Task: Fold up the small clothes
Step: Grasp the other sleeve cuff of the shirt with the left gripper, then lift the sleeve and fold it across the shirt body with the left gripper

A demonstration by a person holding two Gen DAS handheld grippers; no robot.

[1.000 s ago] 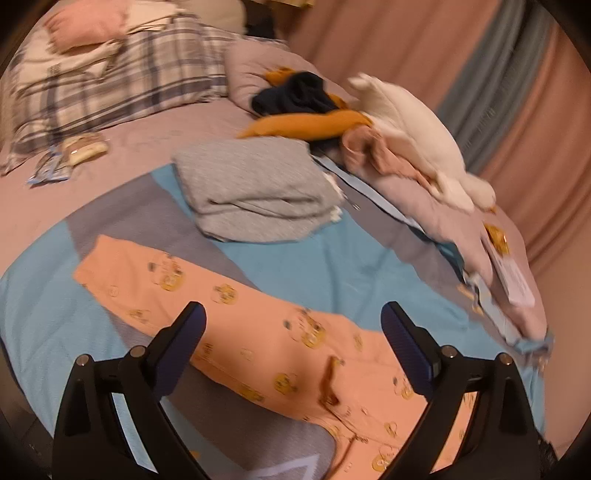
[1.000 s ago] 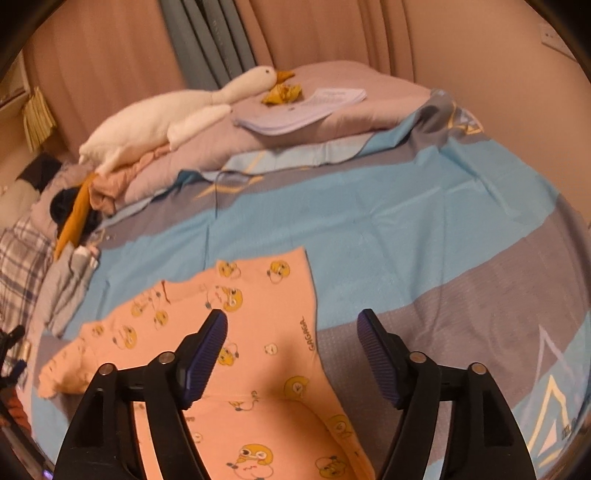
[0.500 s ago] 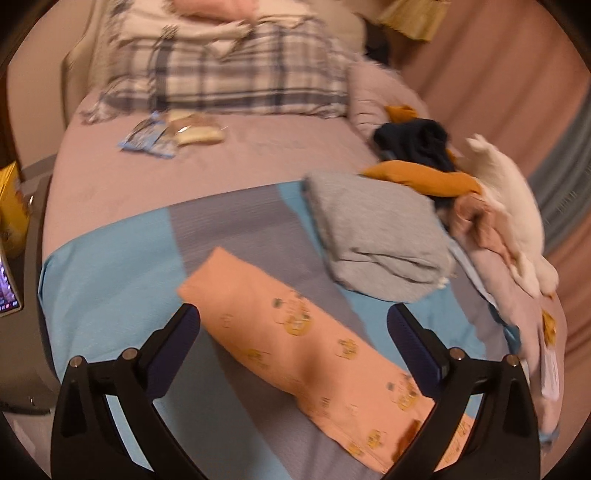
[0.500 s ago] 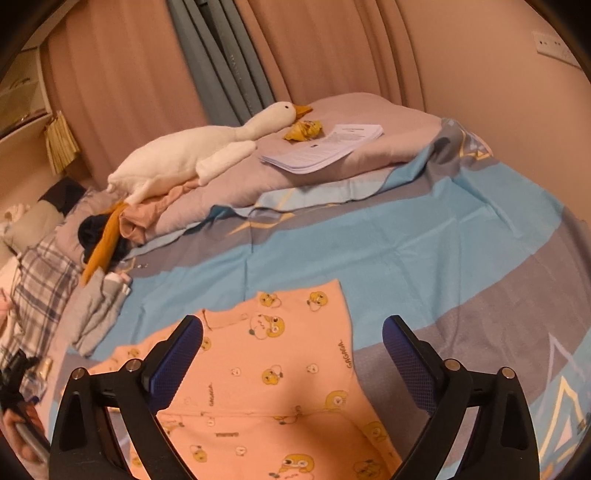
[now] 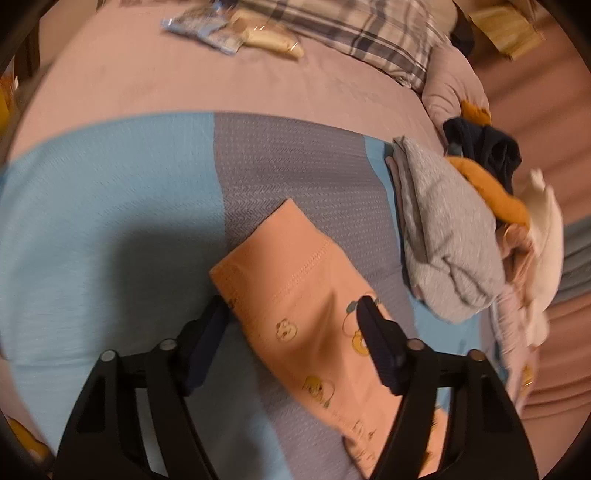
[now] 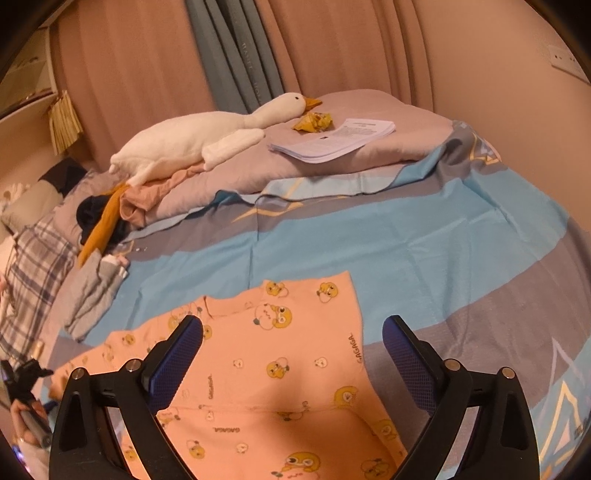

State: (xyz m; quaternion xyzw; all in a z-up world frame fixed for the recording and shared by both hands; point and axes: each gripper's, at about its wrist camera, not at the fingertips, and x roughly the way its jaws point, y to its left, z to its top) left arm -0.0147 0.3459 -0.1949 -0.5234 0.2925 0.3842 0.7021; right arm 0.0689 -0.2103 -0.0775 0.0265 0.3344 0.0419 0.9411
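A small peach garment with yellow duck prints lies flat on the blue and grey bedsheet. In the left wrist view its sleeve cuff [image 5: 280,258] lies between the fingers of my left gripper [image 5: 293,308], which is open and low over it, one finger on each side of the sleeve. In the right wrist view the garment's body [image 6: 266,362] spreads under my right gripper [image 6: 291,332], which is open, empty and held above it. The other gripper and hand [image 6: 26,391] show at the left edge of that view.
A folded grey garment [image 5: 443,236] lies right of the sleeve, with dark and orange clothes [image 5: 487,162] behind. A white goose plush [image 6: 207,136], papers [image 6: 332,138] and a rolled duvet [image 6: 369,155] line the far side. Plaid pillow [image 5: 362,29] and snack packets [image 5: 236,33] at the head.
My left gripper has swung toward the sleeve end, come down close to it and narrowed its opening around the cuff. My right gripper has risen slightly and stayed open.
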